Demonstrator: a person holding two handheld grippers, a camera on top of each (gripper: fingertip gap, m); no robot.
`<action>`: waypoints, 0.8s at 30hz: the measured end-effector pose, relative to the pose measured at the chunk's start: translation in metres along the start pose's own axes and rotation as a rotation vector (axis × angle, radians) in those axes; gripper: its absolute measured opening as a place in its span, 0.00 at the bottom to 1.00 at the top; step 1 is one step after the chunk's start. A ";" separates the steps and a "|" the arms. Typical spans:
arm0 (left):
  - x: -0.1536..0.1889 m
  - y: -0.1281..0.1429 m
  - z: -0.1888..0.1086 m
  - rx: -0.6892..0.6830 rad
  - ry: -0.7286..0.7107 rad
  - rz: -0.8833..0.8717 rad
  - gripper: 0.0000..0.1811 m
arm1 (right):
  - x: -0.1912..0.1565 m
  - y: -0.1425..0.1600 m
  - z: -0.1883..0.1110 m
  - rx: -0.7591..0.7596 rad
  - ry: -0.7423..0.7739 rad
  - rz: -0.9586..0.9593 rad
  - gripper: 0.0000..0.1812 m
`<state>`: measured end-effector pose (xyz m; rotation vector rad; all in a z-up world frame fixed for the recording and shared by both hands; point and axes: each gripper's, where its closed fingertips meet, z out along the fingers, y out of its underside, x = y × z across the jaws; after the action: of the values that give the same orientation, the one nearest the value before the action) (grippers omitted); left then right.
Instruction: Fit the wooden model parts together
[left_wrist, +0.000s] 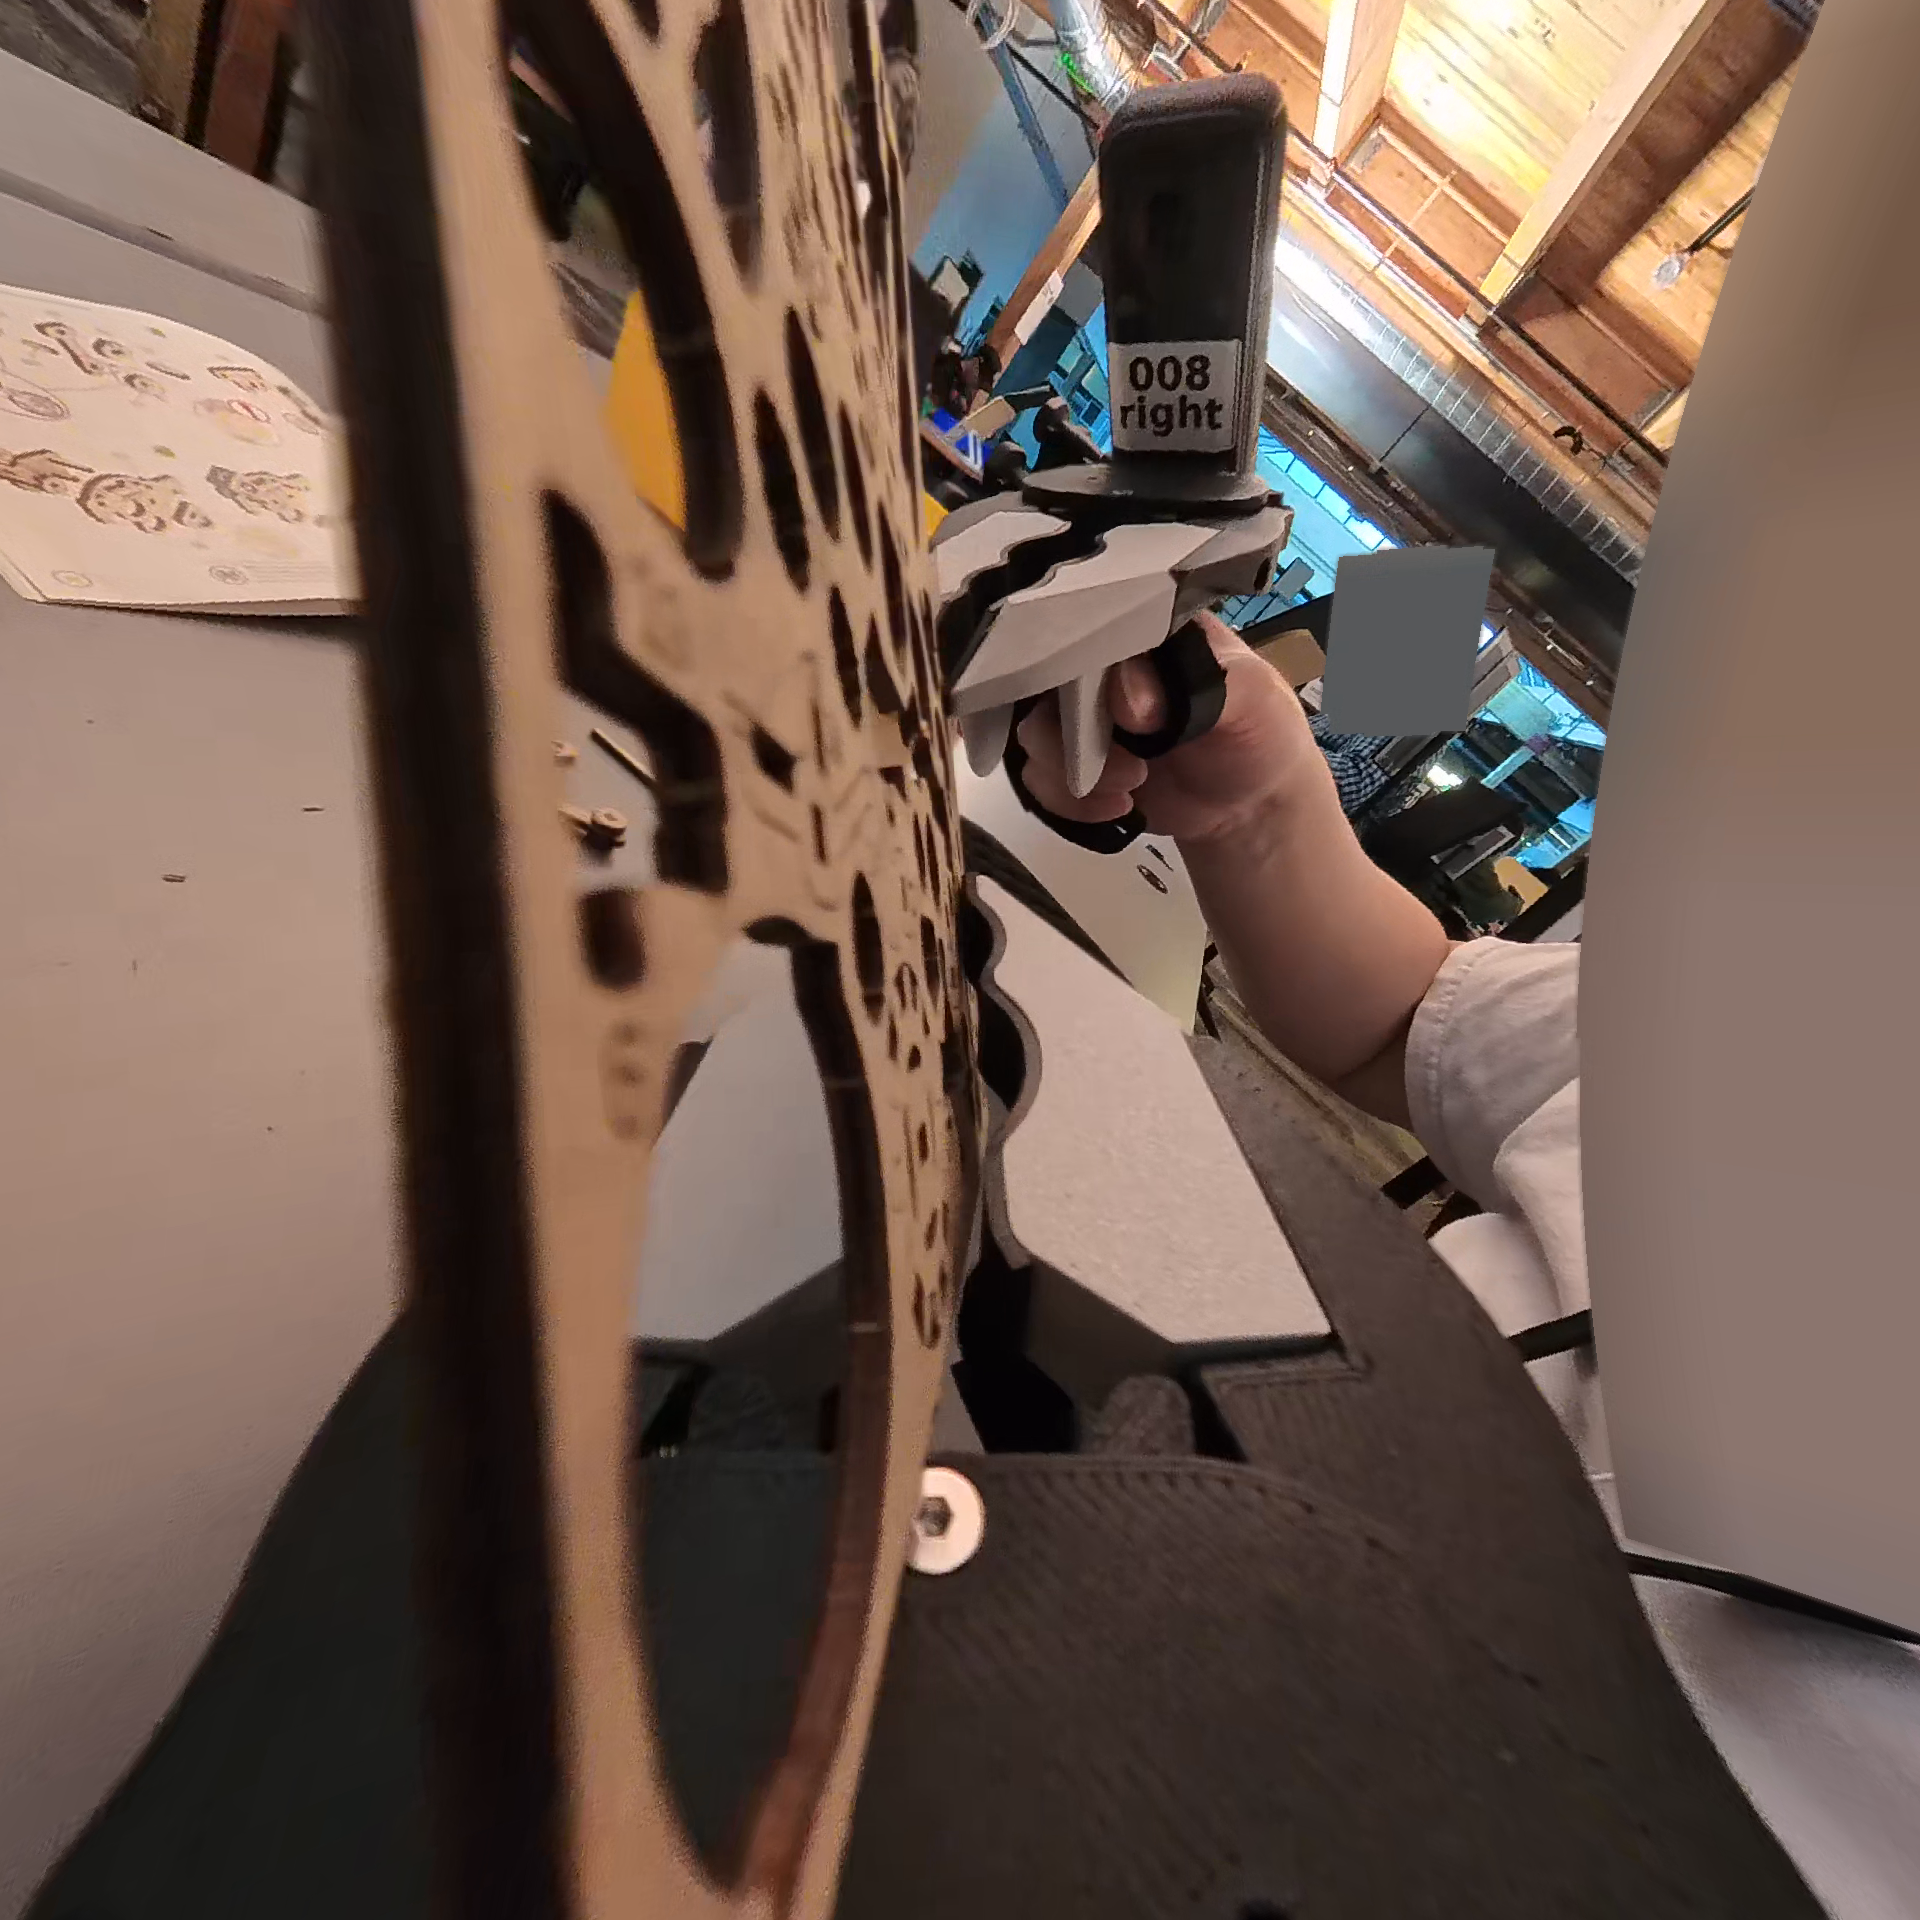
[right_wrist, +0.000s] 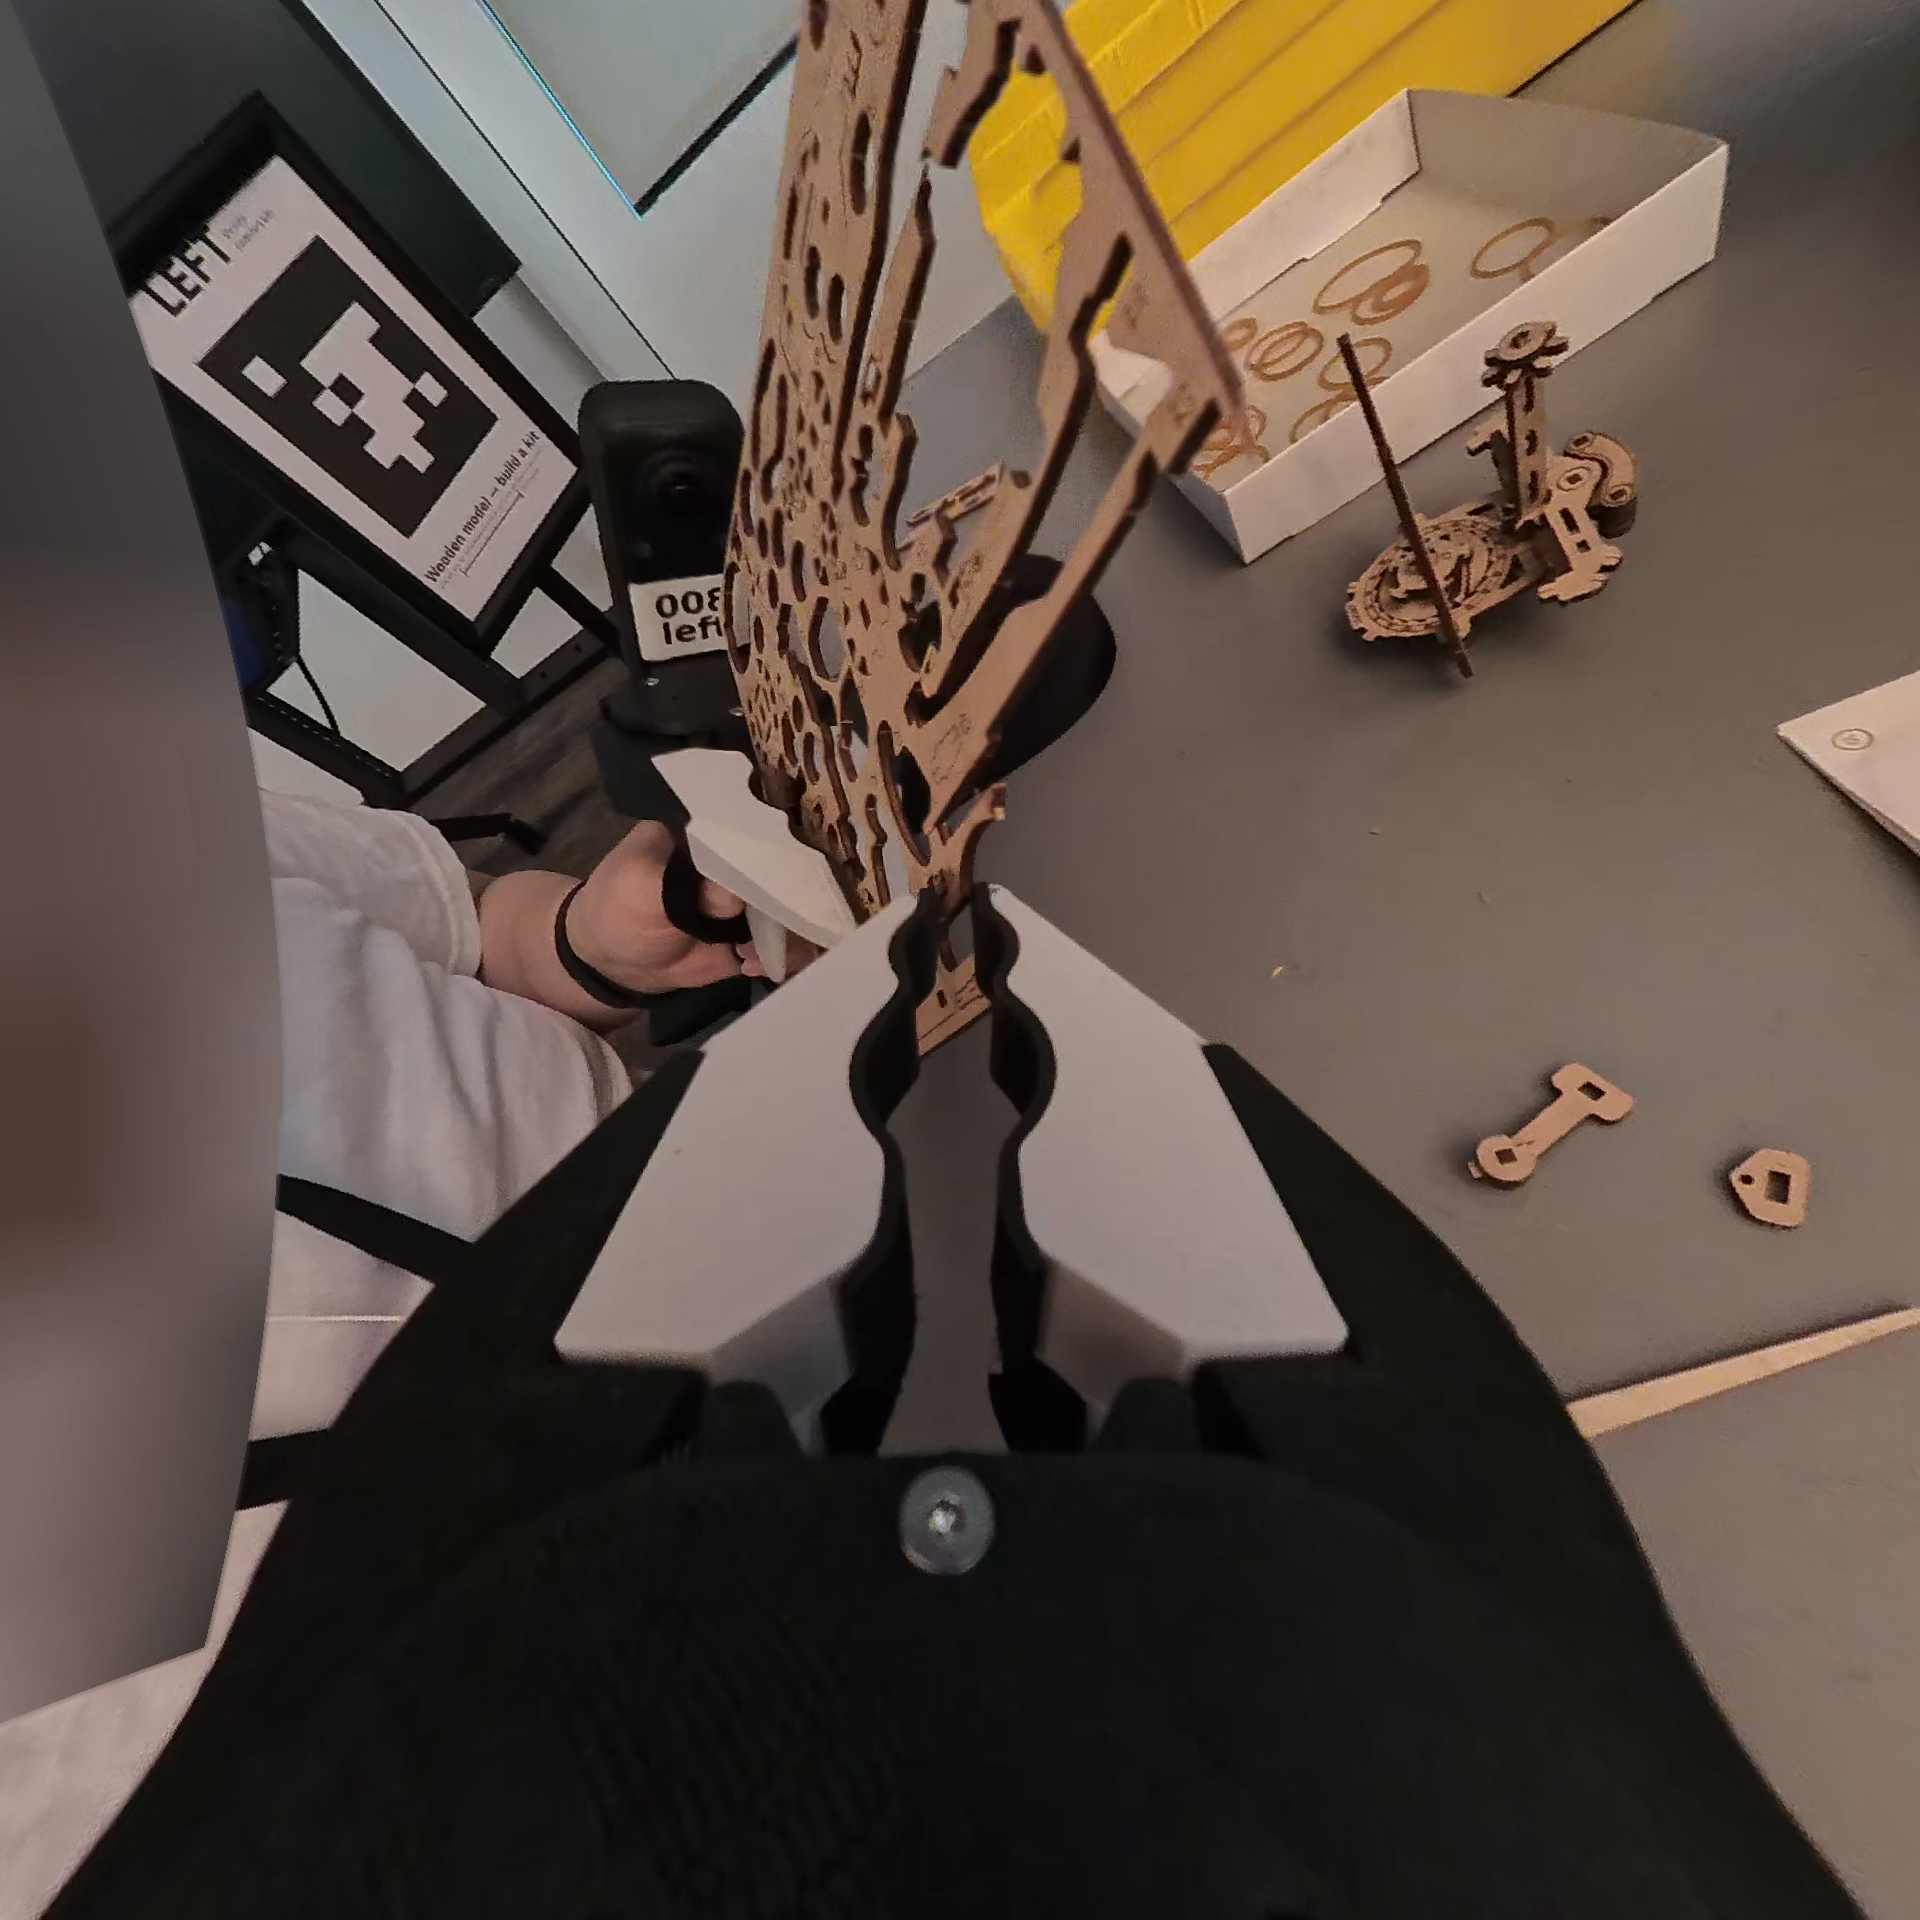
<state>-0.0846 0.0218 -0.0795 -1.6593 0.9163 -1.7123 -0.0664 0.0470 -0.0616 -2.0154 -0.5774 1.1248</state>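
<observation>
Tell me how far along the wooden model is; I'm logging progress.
Done: a partly built brown wooden model stands on the grey table. In hand: both grippers, left and right, pinch a punched plywood parts sheet. Left: two loose flat wooden pieces lie unfitted.

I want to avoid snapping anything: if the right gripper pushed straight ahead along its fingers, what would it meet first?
The wooden parts sheet: the right gripper already pinches its lower tab, so it would drive into the sheet.
</observation>
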 end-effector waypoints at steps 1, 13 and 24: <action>0.000 -0.001 0.000 0.006 0.002 -0.004 0.04 | -0.002 -0.001 0.000 0.003 -0.009 0.001 0.02; -0.001 0.001 -0.002 0.006 0.002 -0.019 0.03 | -0.001 0.001 0.002 -0.011 -0.007 0.006 0.02; 0.004 0.005 -0.002 -0.036 -0.082 0.187 0.01 | -0.001 0.005 0.002 -0.014 0.012 -0.020 0.02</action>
<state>-0.0869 0.0156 -0.0815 -1.6001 1.0334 -1.5010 -0.0685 0.0442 -0.0662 -2.0227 -0.6002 1.0983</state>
